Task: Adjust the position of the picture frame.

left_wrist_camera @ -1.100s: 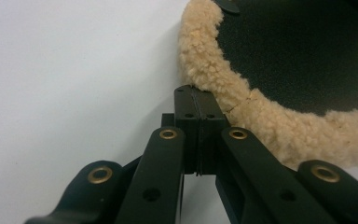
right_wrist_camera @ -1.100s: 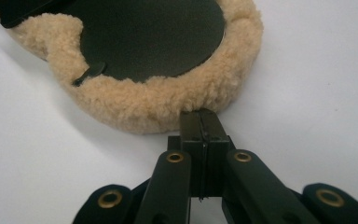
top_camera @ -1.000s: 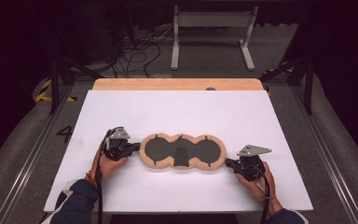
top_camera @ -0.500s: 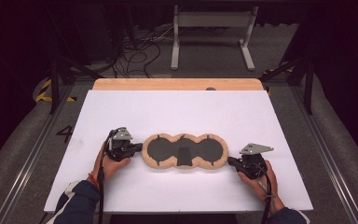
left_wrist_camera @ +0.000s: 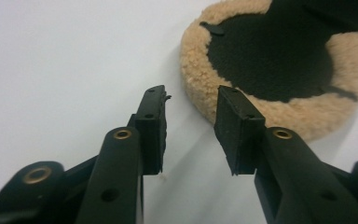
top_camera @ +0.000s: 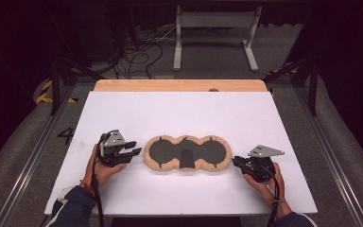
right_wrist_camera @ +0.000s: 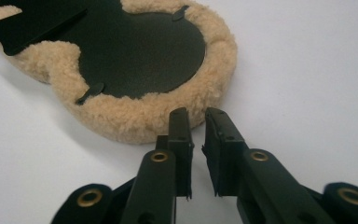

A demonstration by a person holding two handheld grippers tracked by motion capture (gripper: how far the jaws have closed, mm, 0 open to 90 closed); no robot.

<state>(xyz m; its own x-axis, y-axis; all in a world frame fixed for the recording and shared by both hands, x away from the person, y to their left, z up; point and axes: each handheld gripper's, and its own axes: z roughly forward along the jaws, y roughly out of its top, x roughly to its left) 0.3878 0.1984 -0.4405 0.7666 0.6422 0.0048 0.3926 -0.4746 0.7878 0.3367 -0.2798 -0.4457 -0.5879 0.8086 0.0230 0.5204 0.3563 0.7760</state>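
1. Fleece pad [top_camera: 187,153]: tan, three round lobes in a row with dark inner faces and a small dark flap at the middle; lying flat on the white table [top_camera: 179,113], roughly at its centre and toward the person's side.
2. Left gripper [top_camera: 131,153]: just beside the pad's left lobe, not touching it; held level, tips aimed at that lobe.
3. Left gripper, jaws: parted to a moderate gap, having just been opening; nothing between them, only bare white table showing through the gap in the left gripper view [left_wrist_camera: 189,105].
4. Right gripper [top_camera: 236,162]: just beside the pad's right lobe, tips right at its fleece rim; touching or not, cannot tell.
5. Right gripper, jaws: a narrow slit apart, having just been opening slightly; nothing clamped, fleece edge lying just beyond the tips in the right gripper view [right_wrist_camera: 197,114].
6. Pad in the gripper views: fleece border [left_wrist_camera: 261,112] curly and raised around the dark disc [right_wrist_camera: 144,51], with small dark tabs at the disc's edge.
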